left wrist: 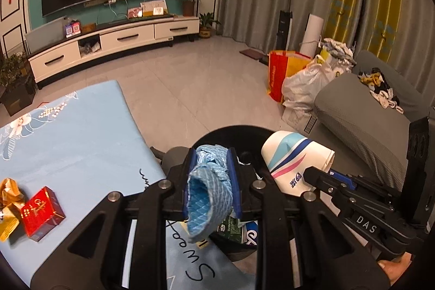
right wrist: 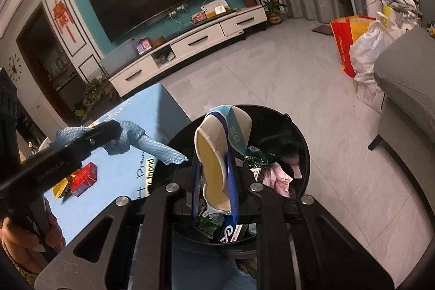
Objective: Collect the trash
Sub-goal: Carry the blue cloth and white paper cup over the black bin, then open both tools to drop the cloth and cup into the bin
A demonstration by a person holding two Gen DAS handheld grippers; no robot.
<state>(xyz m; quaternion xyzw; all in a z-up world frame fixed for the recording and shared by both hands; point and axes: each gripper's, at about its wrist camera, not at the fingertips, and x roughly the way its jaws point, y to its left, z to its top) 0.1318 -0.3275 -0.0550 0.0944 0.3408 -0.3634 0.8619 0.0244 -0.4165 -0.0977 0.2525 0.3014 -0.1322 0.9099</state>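
In the left wrist view, the left gripper (left wrist: 210,181) is sitting at lower centre of the frame, its blue-padded jaws clamping a crumpled light-blue woven cloth (left wrist: 209,189) whose loose end is drooping toward the bottom of the picture. Behind and below it, the round black trash bin (left wrist: 233,131) is standing on the grey tiled floor (left wrist: 190,72), just beside the edge of the pale blue floral-printed table cover (left wrist: 73,132). To the right of centre, the right gripper (left wrist: 319,180) is reaching in from the lower right, gripping a squashed white paper cup with blue, teal and pink stripes (left wrist: 291,156) over the bin. In the right wrist view that cup (right wrist: 220,154) is standing flattened between the closed jaws at centre frame, directly above the bin's opening, where green wrappers and pink paper (right wrist: 278,177) are lying. A red rectangular cigarette box (left wrist: 40,211) and a crinkled gold foil wrapper (left wrist: 9,195) are resting on the table cover at the lower left, touching each other. A grey fabric sofa (left wrist: 367,113) is occupying the right edge.
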